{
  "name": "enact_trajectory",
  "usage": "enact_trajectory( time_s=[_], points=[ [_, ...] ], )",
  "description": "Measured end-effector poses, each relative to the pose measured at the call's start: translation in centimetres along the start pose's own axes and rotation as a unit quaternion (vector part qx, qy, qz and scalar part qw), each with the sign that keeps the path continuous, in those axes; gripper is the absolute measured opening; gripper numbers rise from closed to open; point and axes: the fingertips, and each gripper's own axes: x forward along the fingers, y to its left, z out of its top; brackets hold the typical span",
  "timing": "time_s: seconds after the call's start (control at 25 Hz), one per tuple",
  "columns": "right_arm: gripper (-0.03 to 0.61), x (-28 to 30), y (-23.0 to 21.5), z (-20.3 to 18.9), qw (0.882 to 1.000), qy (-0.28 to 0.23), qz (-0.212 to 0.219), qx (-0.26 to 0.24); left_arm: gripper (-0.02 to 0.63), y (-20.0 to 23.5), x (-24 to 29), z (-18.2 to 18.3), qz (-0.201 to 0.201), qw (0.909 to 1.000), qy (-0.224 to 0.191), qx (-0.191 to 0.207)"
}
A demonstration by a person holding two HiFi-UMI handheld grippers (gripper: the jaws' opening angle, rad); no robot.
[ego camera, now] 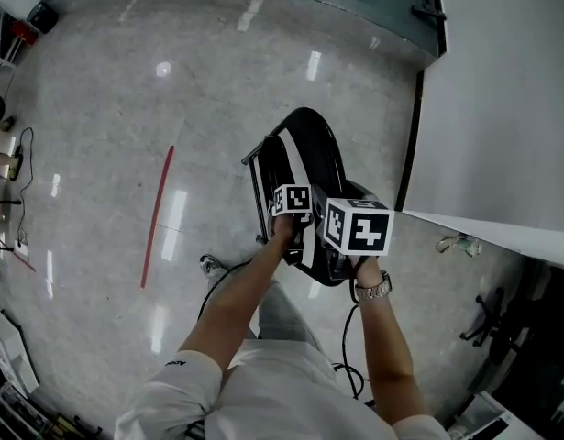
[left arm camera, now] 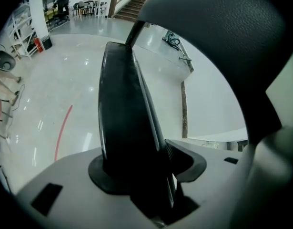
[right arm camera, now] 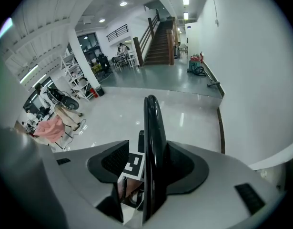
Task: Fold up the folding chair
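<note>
So the folding chair [ego camera: 309,149] is standing on the floor [ego camera: 126,108], just beside the foot of the white wall [ego camera: 502,90] and right under the person's hands. From the head view it looks mostly collapsed already. The black panels sit close together, and the long axis runs away from the person, up the frame.

Left claw [ego camera: 291,207] is on the near end of the chair, on its left side. In the left gripper view a thick black padded panel [left arm camera: 122,118] stands edge-on right between the jaws and fills the gap, and both pads look pressed onto it. I'd call that left claw [left arm camera: 146,168] clamped on the chair at a middling width.

Right claw [ego camera: 355,229] is just beside it, on the right side of the near end. In the right gripper view a thinner black edge [right arm camera: 153,142] runs straight up between the jaws. It lies against the right-hand pad, but the left-hand pad stands clear of it. You can see the other claw's marker cube [right arm camera: 132,163] through that gap. So the right claw [right arm camera: 146,166] is around the edge, not pinching it.

The bit that matters is that both panels sit edge-on and in line with the jaws, chair straight below, hands nearly touching. My guess is the next move is squeezing the right one shut and pressing the panels flat together. If the right side isn't gripped first, that edge could slide off the pad.
</note>
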Motion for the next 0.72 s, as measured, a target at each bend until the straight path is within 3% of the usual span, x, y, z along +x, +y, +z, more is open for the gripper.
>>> enact_trajectory(
  time_s=[0.08, 0.24, 0.44, 0.72],
  points=[
    [0.247, 0.1, -0.1, 0.0, 1.0, 0.0, 0.002, 0.002, 0.235, -0.1, 0.1, 0.0, -0.012, 0.9999, 0.002, 0.011],
    [0.247, 0.5, -0.4, -0.2, 1.0, 0.01, 0.013, 0.009, 0.236, -0.6, 0.1, -0.6, -0.038, 0.9963, 0.021, 0.075],
    [0.247, 0.8, -0.2, -0.8, 0.998, 0.047, 0.028, 0.008, 0.262, -0.3, -1.3, -0.6, -0.008, 0.9945, -0.001, 0.105],
    [0.247, 1.3, -0.4, -1.2, 0.998, 0.065, -0.007, -0.018, 0.302, 0.9, -5.5, -1.1, -0.058, 0.9928, -0.02, 0.103]
  ],
)
